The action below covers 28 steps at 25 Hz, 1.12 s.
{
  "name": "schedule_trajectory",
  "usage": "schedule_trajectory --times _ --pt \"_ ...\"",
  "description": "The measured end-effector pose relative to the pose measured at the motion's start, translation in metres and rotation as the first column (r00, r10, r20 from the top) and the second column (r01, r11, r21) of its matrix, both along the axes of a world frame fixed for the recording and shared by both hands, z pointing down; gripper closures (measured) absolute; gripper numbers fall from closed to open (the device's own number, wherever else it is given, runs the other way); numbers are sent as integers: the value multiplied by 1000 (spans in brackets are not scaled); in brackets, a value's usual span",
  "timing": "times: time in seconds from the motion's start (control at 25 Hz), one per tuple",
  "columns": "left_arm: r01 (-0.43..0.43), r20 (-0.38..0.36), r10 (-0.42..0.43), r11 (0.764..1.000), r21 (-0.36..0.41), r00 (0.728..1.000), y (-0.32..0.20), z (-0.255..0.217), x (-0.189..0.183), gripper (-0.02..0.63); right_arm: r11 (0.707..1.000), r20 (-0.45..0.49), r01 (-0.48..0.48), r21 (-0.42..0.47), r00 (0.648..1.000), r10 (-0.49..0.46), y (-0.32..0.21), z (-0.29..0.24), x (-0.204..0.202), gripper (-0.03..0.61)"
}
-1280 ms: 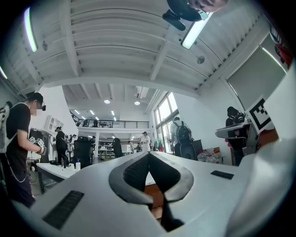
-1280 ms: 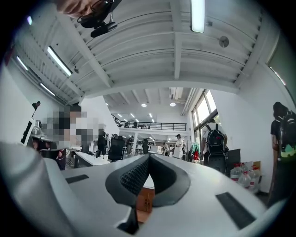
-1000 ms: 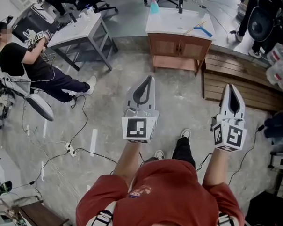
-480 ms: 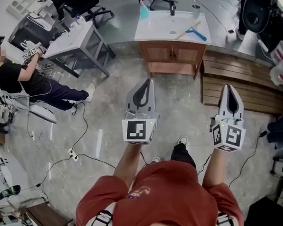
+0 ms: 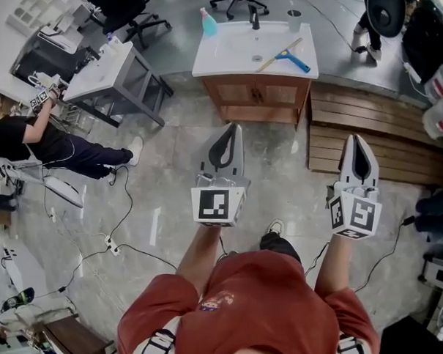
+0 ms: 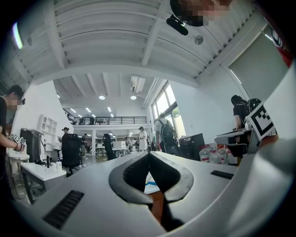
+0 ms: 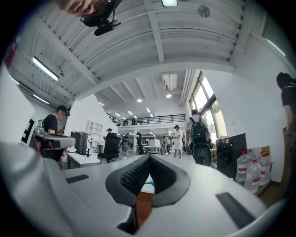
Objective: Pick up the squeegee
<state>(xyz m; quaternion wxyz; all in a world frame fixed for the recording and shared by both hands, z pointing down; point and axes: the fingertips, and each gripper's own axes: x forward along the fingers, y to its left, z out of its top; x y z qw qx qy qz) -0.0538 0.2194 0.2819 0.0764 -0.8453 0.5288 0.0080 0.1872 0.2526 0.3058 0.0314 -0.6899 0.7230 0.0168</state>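
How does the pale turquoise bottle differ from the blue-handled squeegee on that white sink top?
The pale turquoise bottle stands upright at the far left corner in the head view, while the blue-handled squeegee lies flat towards the right side. The bottle is one compact, chunky shape, and the squeegee is long and thin with a pale strip across its handle. Both rest on the white sink top.
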Motion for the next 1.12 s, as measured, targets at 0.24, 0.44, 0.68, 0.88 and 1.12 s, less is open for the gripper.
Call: schedule_trajectory --times 0.24,0.44,0.68,0.88,1.12 --pt "10 19 -10 1000 4 1000 -21 5 43 596 1000 15 9 2 1000 -9 -23 6 43 572" --pt "17 31 -18 1000 15 999 -27 1 62 596 1000 26 19 9 999 -19 -31 5 61 572" --pt "18 13 -18 999 27 1000 -36 -3 73 595 1000 29 28 13 999 -28 -42 6 70 572" --pt "13 14 -14 999 35 1000 -45 -2 74 596 999 21 27 22 999 -27 -51 4 69 572" --pt "16 6 -16 999 39 1000 -67 -1 70 595 999 6 33 27 999 -33 -76 2 68 572"
